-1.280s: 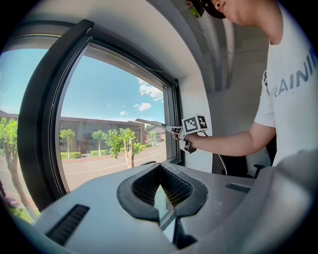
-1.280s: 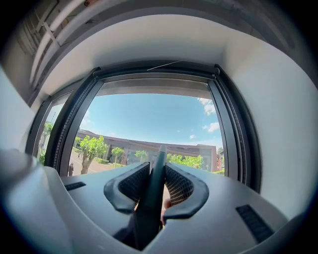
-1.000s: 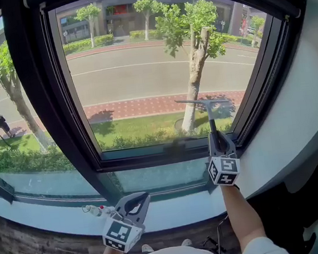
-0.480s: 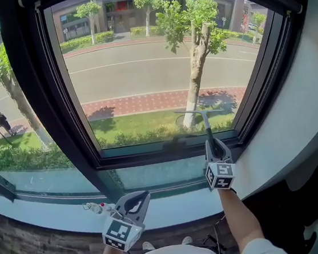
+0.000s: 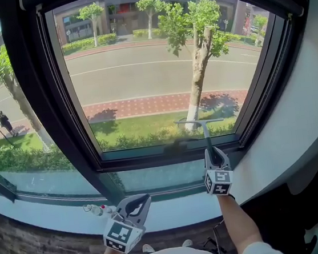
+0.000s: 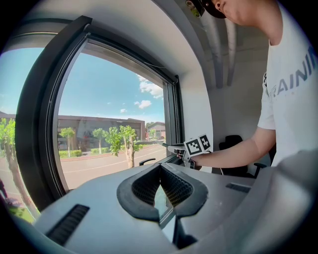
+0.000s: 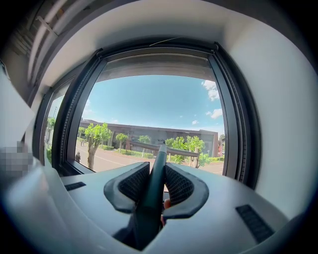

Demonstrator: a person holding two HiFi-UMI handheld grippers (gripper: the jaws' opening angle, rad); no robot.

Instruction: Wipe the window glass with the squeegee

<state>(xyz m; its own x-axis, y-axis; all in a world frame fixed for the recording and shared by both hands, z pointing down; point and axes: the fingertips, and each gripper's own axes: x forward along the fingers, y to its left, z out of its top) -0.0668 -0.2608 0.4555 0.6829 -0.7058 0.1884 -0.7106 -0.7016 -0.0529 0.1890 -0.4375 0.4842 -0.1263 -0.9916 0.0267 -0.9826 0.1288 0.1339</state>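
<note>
My right gripper [image 5: 211,153] is shut on the dark handle of the squeegee [image 5: 206,135]. The squeegee's thin blade [image 5: 198,121] lies level across the lower right of the window glass [image 5: 140,68], just above the bottom frame [image 5: 168,151]. In the right gripper view the handle [image 7: 156,173] runs out between the shut jaws of the right gripper [image 7: 158,179] to the blade [image 7: 164,148] against the pane. My left gripper [image 5: 140,199] hangs low over the white sill [image 5: 175,214], shut with nothing in it. In the left gripper view the left gripper [image 6: 160,184] points toward the right gripper [image 6: 191,148].
A small clear bottle with a red part [image 5: 96,209] lies on the sill left of the left gripper. A thick black post [image 5: 52,102] divides this pane from the one to its left. A white wall [image 5: 300,106] closes the right side, with a dark chair [image 5: 306,203] below.
The right gripper has drawn the squeegee down the glass, so the blade has dropped from mid-height toward the bottom frame. The left gripper has stayed put.
</note>
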